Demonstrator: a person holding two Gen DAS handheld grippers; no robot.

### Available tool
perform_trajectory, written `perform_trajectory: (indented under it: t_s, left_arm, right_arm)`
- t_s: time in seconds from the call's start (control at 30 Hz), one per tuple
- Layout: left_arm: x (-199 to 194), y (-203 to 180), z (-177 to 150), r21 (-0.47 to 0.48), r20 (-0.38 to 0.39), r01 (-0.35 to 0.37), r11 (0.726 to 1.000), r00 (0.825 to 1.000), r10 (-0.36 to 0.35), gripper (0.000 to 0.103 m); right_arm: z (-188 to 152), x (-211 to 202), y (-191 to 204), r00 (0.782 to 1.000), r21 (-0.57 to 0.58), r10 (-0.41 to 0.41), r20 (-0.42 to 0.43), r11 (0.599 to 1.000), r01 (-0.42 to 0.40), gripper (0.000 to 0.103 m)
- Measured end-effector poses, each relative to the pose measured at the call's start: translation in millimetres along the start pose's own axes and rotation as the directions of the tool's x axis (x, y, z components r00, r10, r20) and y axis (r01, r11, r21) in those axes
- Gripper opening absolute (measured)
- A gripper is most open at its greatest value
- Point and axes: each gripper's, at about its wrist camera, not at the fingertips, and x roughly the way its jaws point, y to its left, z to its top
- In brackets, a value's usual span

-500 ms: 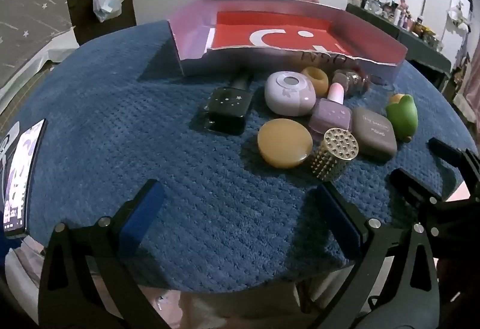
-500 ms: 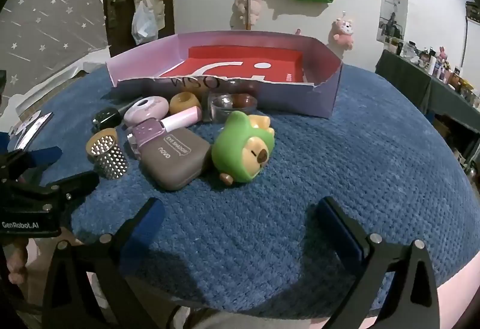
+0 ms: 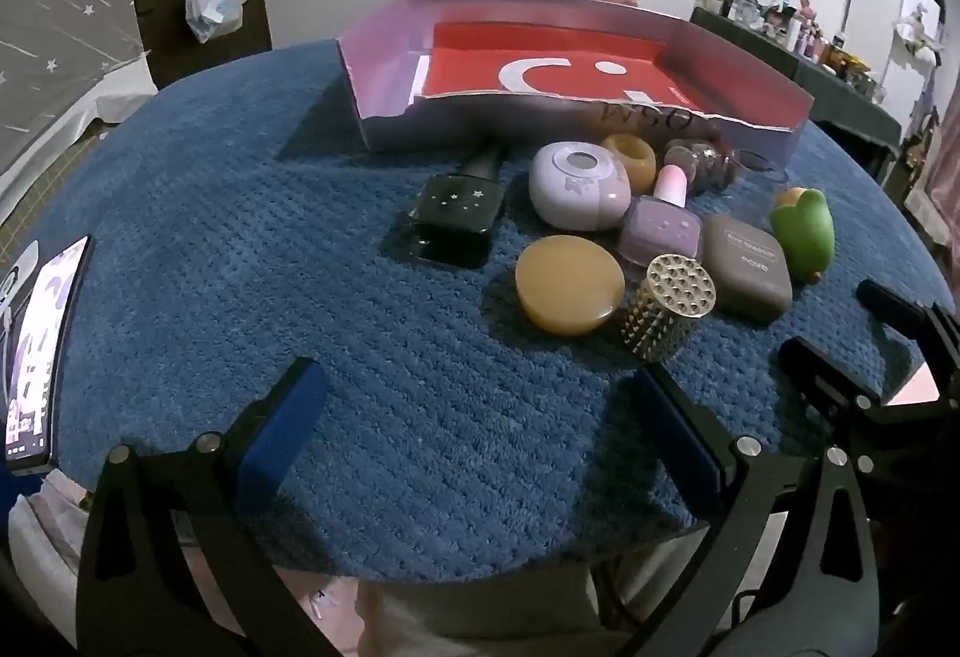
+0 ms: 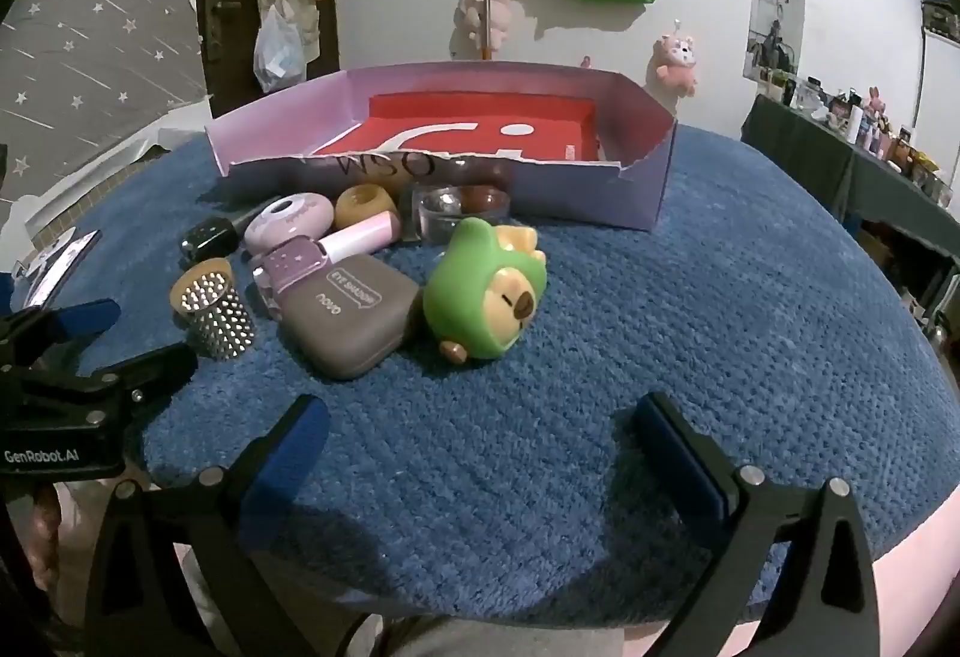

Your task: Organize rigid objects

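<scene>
Box (image 3: 600,120) ahead of both jaws, only a red sheet (image 3: 540,63) inside, nine items (image 3: 672,309) clustered before it on blue mat (image 3: 300,267), two polish bottles, left gripper (image 3: 474,435) and right gripper (image 4: 480,447) spread wide, nothing held

Small cosmetics and trinkets, clustered on blue cloth before open cardboard tray (image 3: 384,117): eyeshadow compact (image 4: 351,324), green figurine (image 4: 489,291) toppled, studded gold cap (image 3: 666,306) upright.

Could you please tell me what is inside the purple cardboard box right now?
The purple cardboard box holds only a flat red sheet with white markings. None of the small objects is inside. Its torn front wall hides the nearest strip of floor.
</scene>
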Motion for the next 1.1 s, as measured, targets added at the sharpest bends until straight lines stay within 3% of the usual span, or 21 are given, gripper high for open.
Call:
perform_trajectory:
  t_s: [1.1]
  left_arm:
    - [1.2,-4.2,-2.9,-0.005,0.005,-0.014,1.0,1.0,0.014,0.103]
  right_arm:
    - [-0.6,0.3,0.1,1.0,0.005,-0.006,-0.003,1.0,0.006,0.103]
